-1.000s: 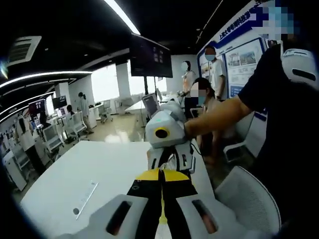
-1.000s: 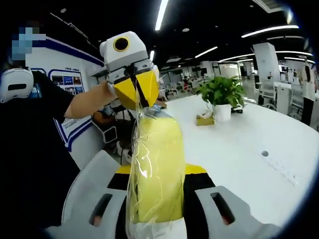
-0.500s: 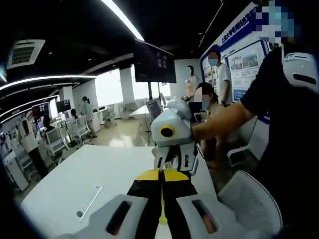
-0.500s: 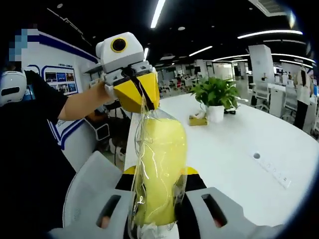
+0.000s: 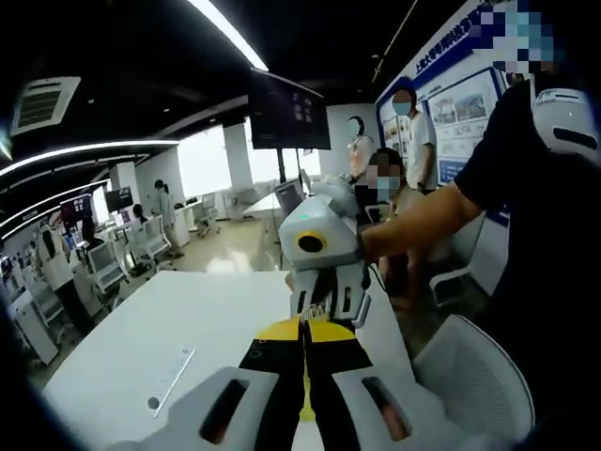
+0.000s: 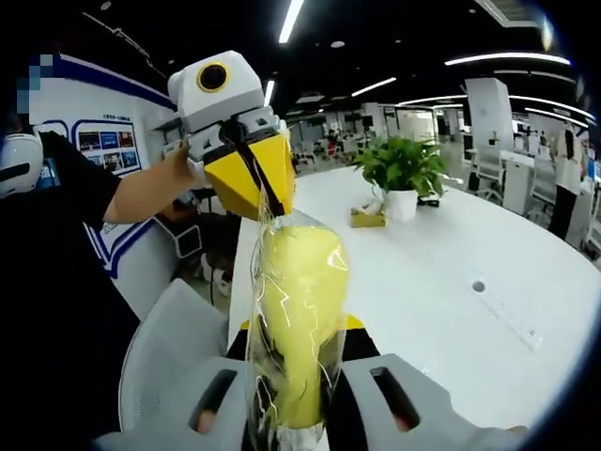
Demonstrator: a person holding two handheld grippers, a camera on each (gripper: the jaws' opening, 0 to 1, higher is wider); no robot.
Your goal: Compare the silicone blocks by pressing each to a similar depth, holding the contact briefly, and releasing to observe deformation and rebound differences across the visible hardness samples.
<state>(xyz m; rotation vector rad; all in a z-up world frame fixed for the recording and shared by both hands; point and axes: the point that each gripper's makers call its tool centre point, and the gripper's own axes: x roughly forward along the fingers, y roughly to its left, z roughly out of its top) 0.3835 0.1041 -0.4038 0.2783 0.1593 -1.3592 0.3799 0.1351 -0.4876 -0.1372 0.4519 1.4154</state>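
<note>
The right gripper [image 6: 286,427] is clamped on the yellow silicone block [image 6: 296,319] in its clear wrapper [image 6: 268,376], held above the white table [image 6: 423,282]. The left gripper [image 6: 252,188] pinches the wrapper's top — jaws closed. Advice: keep the squeeze even and brief. Both arms are raised, the grippers facing each other.

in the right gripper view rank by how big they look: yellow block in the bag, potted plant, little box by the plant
1. yellow block, though it sits nearest the camera
2. potted plant
3. small box
</note>
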